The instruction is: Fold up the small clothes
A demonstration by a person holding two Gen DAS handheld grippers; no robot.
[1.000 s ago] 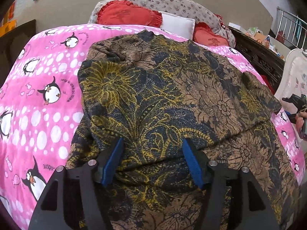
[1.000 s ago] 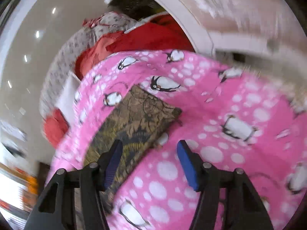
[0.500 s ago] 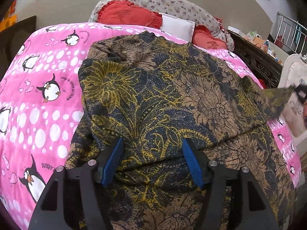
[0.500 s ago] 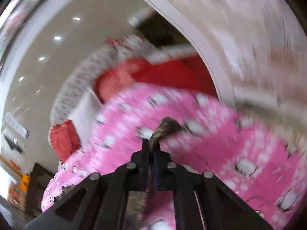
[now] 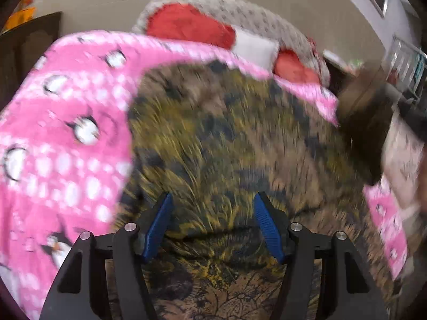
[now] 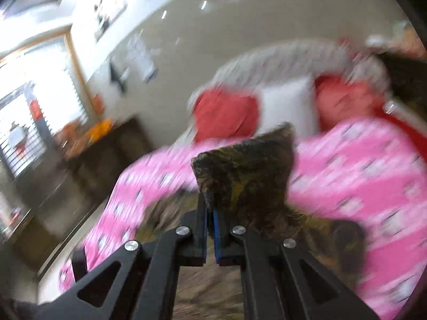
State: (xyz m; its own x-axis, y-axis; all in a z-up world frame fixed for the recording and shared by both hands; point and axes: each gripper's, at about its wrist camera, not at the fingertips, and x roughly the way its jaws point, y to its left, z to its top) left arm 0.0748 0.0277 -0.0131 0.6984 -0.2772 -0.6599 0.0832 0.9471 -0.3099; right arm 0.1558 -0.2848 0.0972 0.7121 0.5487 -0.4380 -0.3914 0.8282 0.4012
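Note:
A brown, navy and yellow floral garment (image 5: pixel 226 144) lies spread on the pink penguin blanket (image 5: pixel 61 144). My left gripper (image 5: pixel 212 213) is open, its blue pads just above the garment's near part, holding nothing. My right gripper (image 6: pixel 210 210) is shut on a corner of the garment (image 6: pixel 248 170), which stands lifted above the bed. In the left wrist view that lifted corner (image 5: pixel 365 122) hangs at the right edge. Both views are blurred by motion.
Red pillows (image 5: pixel 186 24), a white pillow (image 5: pixel 253 48) and a grey flowered cushion (image 5: pixel 248 16) lie at the head of the bed. Dark furniture (image 6: pixel 93 160) and a bright window (image 6: pixel 34 106) stand beyond the bed's left side.
My right gripper closed on the garment's corner, lifted it and swung it over the bed. The left gripper stayed open and shifted a little over the garment.

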